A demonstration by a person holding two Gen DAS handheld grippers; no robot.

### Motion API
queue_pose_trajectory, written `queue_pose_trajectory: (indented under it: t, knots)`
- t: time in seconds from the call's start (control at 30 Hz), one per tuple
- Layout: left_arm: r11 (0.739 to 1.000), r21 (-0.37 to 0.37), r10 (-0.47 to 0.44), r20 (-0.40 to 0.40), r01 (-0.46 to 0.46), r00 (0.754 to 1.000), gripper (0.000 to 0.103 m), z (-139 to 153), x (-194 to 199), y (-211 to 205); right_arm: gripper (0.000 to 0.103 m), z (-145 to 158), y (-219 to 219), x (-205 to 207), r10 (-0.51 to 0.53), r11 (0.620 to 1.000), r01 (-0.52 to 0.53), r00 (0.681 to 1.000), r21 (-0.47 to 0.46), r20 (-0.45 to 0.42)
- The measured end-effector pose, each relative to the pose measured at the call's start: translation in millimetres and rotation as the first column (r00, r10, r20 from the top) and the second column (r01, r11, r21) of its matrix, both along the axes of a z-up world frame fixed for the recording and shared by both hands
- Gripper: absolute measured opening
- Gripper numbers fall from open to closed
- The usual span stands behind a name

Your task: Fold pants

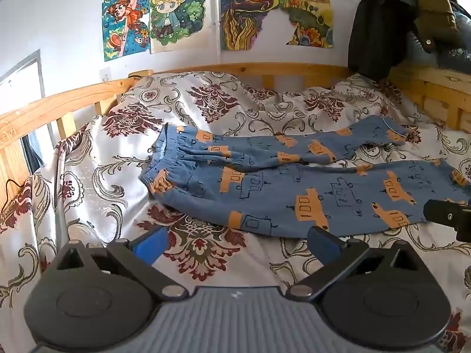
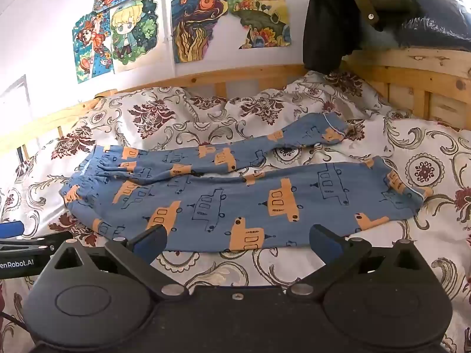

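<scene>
Blue cotton pants (image 2: 235,194) printed with orange and outlined vehicles lie spread flat across the middle of both views, waistband toward the left of the frame and the two legs running to the right, the farther leg bent upward at its cuff. They rest on a white bedcover (image 1: 206,253) patterned with maroon medallions and grey scrolls, rumpled into ridges along its far side. A pale pine bed rail (image 1: 59,103) with slats bounds the cover at the left and back, and continues at the right of the right-wrist view. Behind it, a white wall (image 1: 59,23) carries coloured drawings (image 1: 176,14) in the upper centre, two of cartoon figures and two of swirling landscapes. Dark coats (image 1: 391,20) hang in the upper right corner. The left gripper (image 1: 237,238), at the bottom of its own view, has its blue-padded fingers (image 1: 151,242) spread wide above bare cover, just short of the near edge of the pants. The right gripper (image 2: 238,238) likewise stands wide apart, empty, its tips at the near hem of the closer leg; whether they touch the cloth cannot be told.
</scene>
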State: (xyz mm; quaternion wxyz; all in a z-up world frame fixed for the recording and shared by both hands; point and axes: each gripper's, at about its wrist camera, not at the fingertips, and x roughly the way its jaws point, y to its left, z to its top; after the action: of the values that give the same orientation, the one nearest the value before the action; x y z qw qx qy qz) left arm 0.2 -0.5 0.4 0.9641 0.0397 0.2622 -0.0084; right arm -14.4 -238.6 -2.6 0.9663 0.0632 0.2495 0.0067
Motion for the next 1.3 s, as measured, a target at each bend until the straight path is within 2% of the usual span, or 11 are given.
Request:
queue_pose_trajectory:
  t: [0.4, 1.3]
  knots:
    - [1.000, 0.001, -0.008, 0.004, 0.008, 1.000, 0.103, 5.4, 0.2, -1.3, 0.103, -0.3, -1.5, 1.0, -0.014, 1.000, 0.014, 1.000, -0.002, -0.006]
    - [1.000, 0.013, -0.014, 0.007, 0.014, 1.000, 0.103, -1.8, -2.4, -3.8, 0.102, -2.6, -2.5, 1.6, -0.013, 1.000, 0.013, 1.000, -0.002, -0.017]
